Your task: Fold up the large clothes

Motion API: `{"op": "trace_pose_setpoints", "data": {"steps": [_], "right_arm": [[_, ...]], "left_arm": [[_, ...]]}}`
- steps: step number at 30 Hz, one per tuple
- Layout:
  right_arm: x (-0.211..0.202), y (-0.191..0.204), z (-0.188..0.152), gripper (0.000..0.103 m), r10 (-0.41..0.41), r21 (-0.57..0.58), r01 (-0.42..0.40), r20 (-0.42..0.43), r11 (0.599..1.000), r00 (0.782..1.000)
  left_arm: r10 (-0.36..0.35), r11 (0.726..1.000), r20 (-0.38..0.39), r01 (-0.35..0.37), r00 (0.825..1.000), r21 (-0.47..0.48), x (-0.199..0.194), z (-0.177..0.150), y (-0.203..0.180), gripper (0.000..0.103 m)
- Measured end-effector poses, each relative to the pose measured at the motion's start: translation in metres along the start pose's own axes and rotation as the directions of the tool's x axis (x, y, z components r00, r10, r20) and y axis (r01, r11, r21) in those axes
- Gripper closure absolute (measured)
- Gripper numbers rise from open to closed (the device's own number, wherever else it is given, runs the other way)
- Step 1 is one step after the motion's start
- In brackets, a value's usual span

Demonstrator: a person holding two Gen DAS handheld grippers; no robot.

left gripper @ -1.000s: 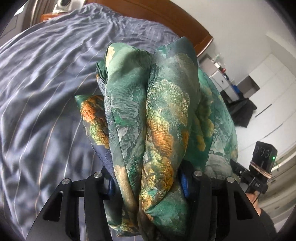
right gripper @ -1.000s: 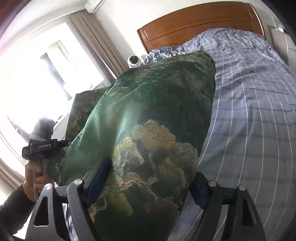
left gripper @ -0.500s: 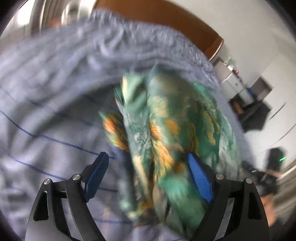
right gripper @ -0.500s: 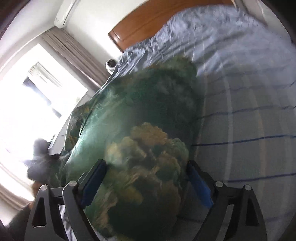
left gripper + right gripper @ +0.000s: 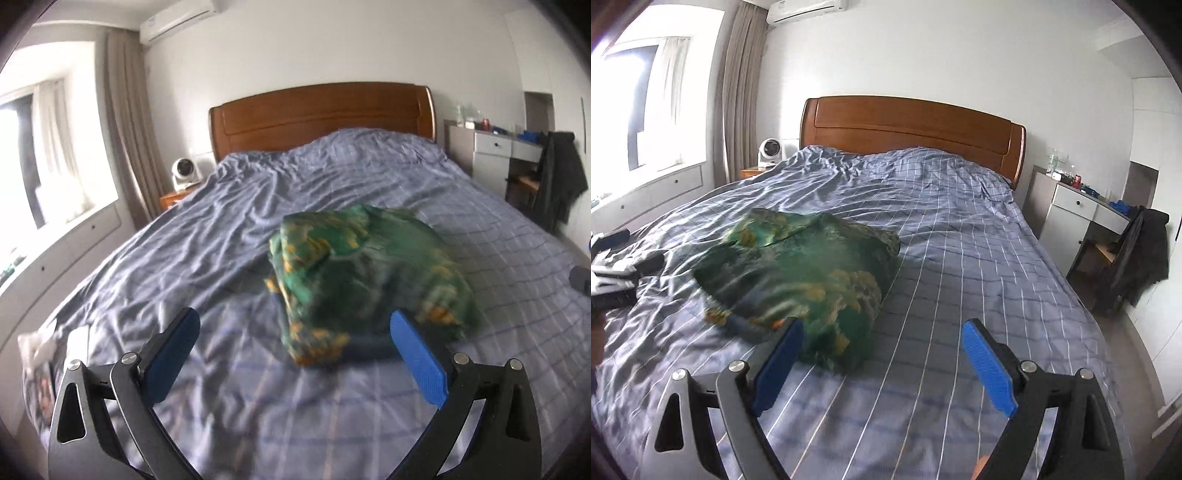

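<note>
Left wrist view: folded green garment (image 5: 369, 280) lies on bed (image 5: 221, 229), left gripper (image 5: 295, 354) opening, right gripper (image 5: 882, 362) released.

Daylight enters from a window (image 5: 646, 103) at nine to ten o'clock and overexposes it to glare in both views. Walls read evenly bright; the bedcover (image 5: 221, 229) shows soft crease shadows. The folded green garment (image 5: 369, 273) is motion-blurred. Fisheye curvature bends straight lines, and dark vignetting rings every corner.
</note>
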State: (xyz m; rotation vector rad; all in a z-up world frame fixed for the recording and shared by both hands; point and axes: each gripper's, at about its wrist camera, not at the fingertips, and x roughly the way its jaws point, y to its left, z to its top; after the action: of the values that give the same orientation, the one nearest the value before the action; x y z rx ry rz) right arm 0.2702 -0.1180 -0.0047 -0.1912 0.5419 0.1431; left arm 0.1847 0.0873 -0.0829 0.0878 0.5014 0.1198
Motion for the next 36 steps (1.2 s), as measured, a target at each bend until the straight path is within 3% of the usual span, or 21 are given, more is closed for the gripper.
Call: {"op": "trace_pose_setpoints", "data": {"steps": [3,4,7,9,16,21,36], "right_arm": [[-0.025,0.0,-0.011,0.011,0.015,0.026,-0.015,-0.023,1.0,1.0],[-0.033,0.0,-0.016,0.007,0.016,0.035,-0.015,-0.039,0.999,0.999],[-0.051,0.003,-0.027,0.006,-0.002,0.041,0.005,-0.078,0.999,0.997],[-0.061,0.005,-0.035,0.006,-0.017,0.038,0.02,-0.089,0.999,0.996],[-0.093,0.005,-0.056,0.006,-0.02,0.096,0.028,-0.08,0.995,0.997],[-0.106,0.0,-0.067,0.006,-0.022,0.121,0.032,-0.084,0.992,0.996],[-0.152,0.015,-0.065,0.0,-0.036,0.082,0.043,-0.08,0.996,0.996]], "left_arm": [[-0.033,0.998,-0.015,0.032,0.999,-0.046,-0.024,-0.011,-0.008,0.0],[-0.024,0.998,-0.025,0.022,0.999,-0.055,-0.028,-0.015,-0.012,0.0],[0.055,0.997,-0.031,-0.057,0.998,-0.044,-0.052,-0.025,-0.027,0.0],[0.068,0.997,-0.029,-0.069,0.997,-0.041,-0.063,-0.03,-0.031,0.0],[-0.006,0.998,-0.133,-0.003,0.991,-0.068,-0.084,-0.037,-0.043,0.0],[-0.044,0.997,-0.163,0.032,0.986,-0.073,-0.1,-0.038,-0.051,0.0],[-0.026,0.999,-0.102,0.022,0.994,-0.038,-0.16,-0.023,-0.056,0.0]]}}
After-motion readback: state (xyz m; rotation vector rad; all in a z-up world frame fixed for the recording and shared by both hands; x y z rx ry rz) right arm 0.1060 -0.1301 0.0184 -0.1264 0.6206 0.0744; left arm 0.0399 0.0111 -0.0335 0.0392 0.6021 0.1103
